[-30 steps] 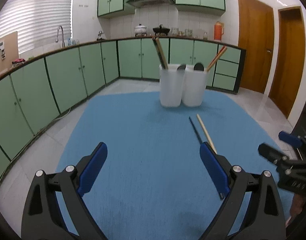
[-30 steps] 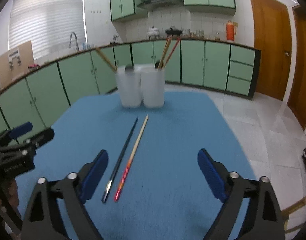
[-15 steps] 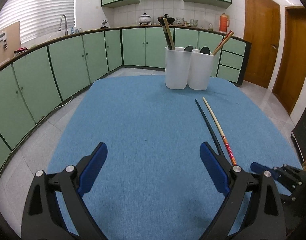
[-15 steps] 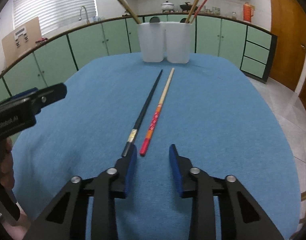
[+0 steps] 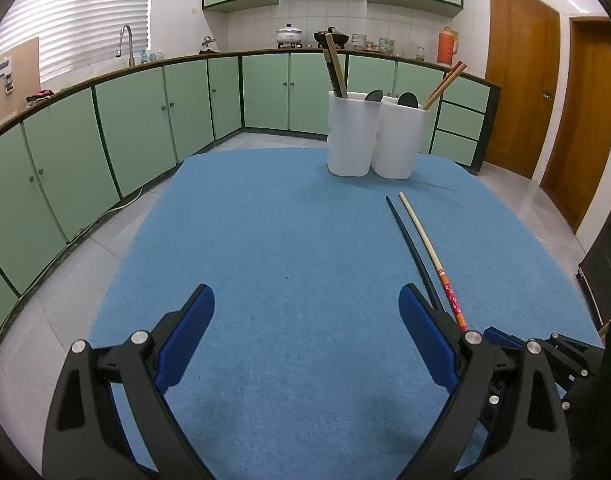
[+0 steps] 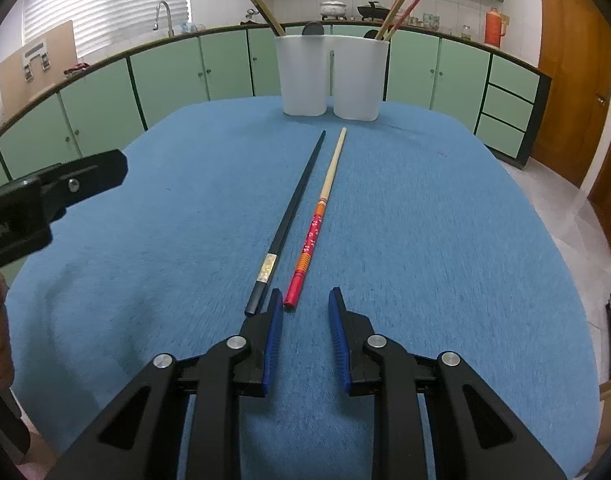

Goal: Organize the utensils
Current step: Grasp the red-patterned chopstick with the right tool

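Observation:
Two loose chopsticks lie side by side on the blue mat (image 6: 445, 220): a black one (image 6: 293, 208) and a cream one with a red patterned end (image 6: 319, 212). Both also show in the left wrist view, black (image 5: 409, 240) and cream-red (image 5: 425, 244). Two white holders (image 6: 331, 76) stand at the mat's far edge with chopsticks and spoons inside; they also show in the left wrist view (image 5: 373, 136). My right gripper (image 6: 305, 302) is low over the mat, narrowly open and empty, just behind the red end. My left gripper (image 5: 305, 308) is wide open and empty.
The mat covers a table with edges close on the left and right. Green kitchen cabinets (image 5: 145, 120) and a counter run behind. Wooden doors (image 5: 521, 92) stand at the right. The left gripper's body (image 6: 45, 196) shows at the left of the right wrist view.
My right gripper has narrowed from wide open and dropped toward the near ends of the two loose chopsticks. The left gripper has stayed wide open, drifting slightly.

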`<state>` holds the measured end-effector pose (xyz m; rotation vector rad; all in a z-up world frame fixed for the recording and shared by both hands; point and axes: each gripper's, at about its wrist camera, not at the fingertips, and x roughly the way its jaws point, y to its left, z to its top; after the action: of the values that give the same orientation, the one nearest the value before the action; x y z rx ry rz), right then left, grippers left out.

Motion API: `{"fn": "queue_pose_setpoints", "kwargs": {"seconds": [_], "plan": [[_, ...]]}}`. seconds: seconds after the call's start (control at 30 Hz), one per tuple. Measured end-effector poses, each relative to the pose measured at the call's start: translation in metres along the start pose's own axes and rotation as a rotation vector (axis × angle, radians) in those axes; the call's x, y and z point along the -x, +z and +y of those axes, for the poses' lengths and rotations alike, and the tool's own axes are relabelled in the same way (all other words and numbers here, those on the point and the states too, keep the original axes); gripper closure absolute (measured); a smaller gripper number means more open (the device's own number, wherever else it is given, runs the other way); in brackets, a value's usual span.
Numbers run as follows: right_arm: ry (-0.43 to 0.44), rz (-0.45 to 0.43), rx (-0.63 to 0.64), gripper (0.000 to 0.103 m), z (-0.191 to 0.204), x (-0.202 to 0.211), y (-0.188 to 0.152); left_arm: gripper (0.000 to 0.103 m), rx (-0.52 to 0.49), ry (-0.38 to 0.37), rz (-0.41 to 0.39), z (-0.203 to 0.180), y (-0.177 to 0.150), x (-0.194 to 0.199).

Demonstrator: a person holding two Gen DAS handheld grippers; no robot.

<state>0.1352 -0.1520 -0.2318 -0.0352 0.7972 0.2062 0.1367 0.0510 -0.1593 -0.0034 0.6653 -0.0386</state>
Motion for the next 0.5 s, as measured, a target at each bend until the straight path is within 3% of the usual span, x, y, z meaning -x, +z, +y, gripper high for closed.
{"fn": "queue_pose_setpoints", "kwargs": {"seconds": [0.2,0.23,0.5], "plan": [[-0.015,-0.006,0.003,0.083,0.002,-0.001,0.001,0.012,0.004,0.000,-0.001,-0.001,0.000,0.000],[-0.013,-0.007,0.002,0.097,0.004,-0.002,0.002,0.012,0.003,-0.001,-0.001,-0.001,-0.001,0.001],[-0.001,-0.011,-0.062,0.097,-0.013,0.005,0.000,0.012,-0.003,-0.026,0.005,-0.012,-0.001,0.001]]}}
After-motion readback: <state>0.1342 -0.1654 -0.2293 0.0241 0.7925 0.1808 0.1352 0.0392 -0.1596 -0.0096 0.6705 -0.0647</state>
